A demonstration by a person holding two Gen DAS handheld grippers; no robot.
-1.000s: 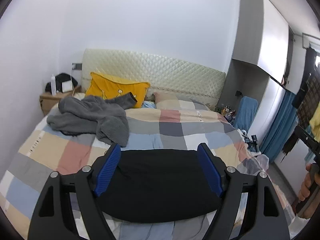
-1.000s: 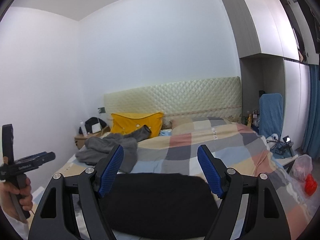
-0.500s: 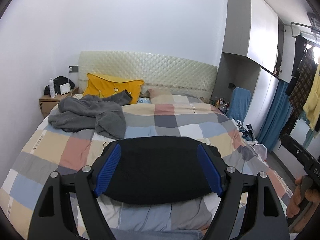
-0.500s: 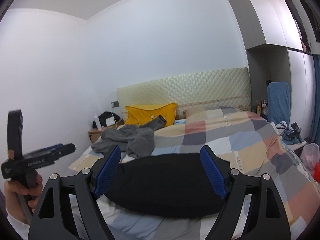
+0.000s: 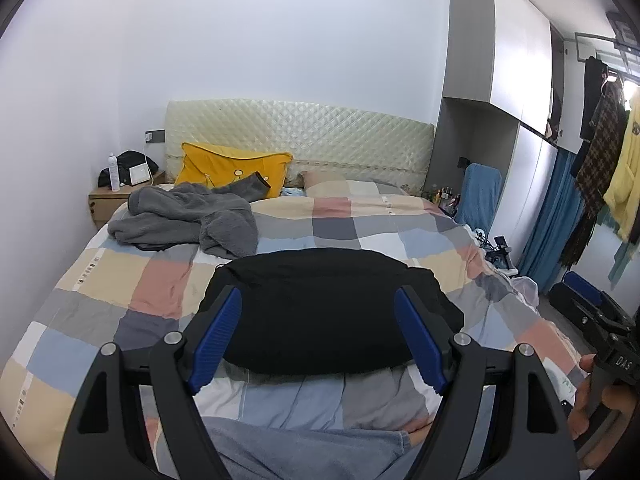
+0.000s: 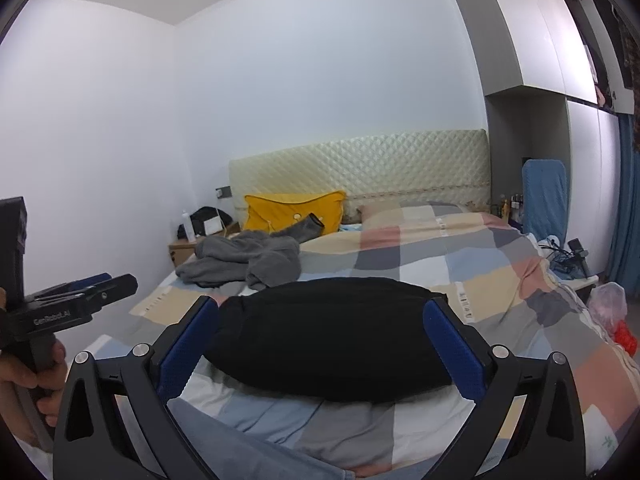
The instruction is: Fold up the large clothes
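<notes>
While the folded black garment (image 5: 332, 308) lies flat on the checked bedspread (image 5: 120, 280), both claws hover apart from it: left gripper (image 5: 320, 336) spread, right gripper (image 6: 320, 344) just opened wider, nothing pinched.

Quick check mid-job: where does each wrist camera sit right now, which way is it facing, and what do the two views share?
Left wrist: behind the open left gripper, facing the headboard; right hand at right edge.
Right wrist: behind the right gripper, jaws just opened wider, nothing between them; left hand at left edge.
Shared: black garment, grey garment, yellow pillow.
</notes>
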